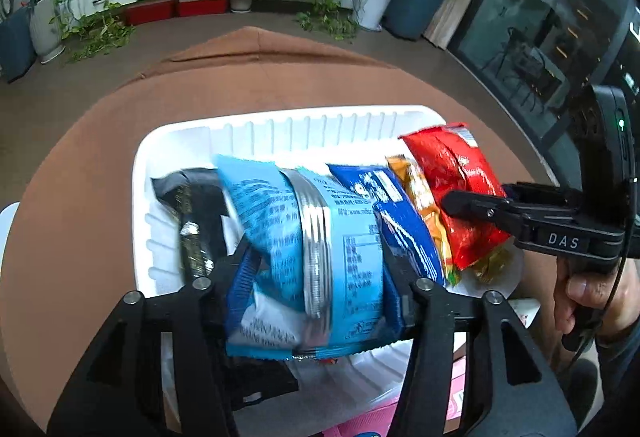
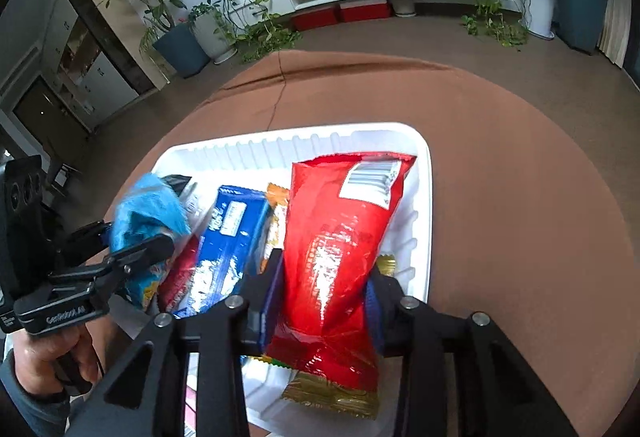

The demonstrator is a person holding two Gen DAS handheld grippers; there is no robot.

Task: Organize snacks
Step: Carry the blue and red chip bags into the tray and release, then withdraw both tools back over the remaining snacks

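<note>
- Both hands are busy over the white tray [image 1: 138, 173], which sits on the brown table [image 1: 80, 165] and fills the middle of each view.
- Left gripper [image 1: 316, 277], bottom centre of its own view: fingers clamped on the light-blue bag [image 1: 320, 237], holding it over the tray's near half.
- Right gripper [image 2: 324, 285], bottom centre of its view: pinched tight on the red bag [image 2: 340, 237], which stands along the tray's right side, top edge up near the far rim.
- Between the two held bags, the dark-blue pack [image 1: 400, 217] and an orange pack [image 1: 424, 197] lean side by side, already in the tray.
- Left of centre in the left view, a black pack [image 1: 192, 221] lies on the tray floor.
- So, by my reading: three snacks are already lined up, two more are being set in, and neither is let go yet.
- Left to do, I'd say: seat the light-blue bag in the gap between black and dark-blue, stand the red one upright, release both.
- Something pink [image 1: 452, 397] peeks out at the bottom edge under the tray; can't tell whether that's another snack waiting.
</note>
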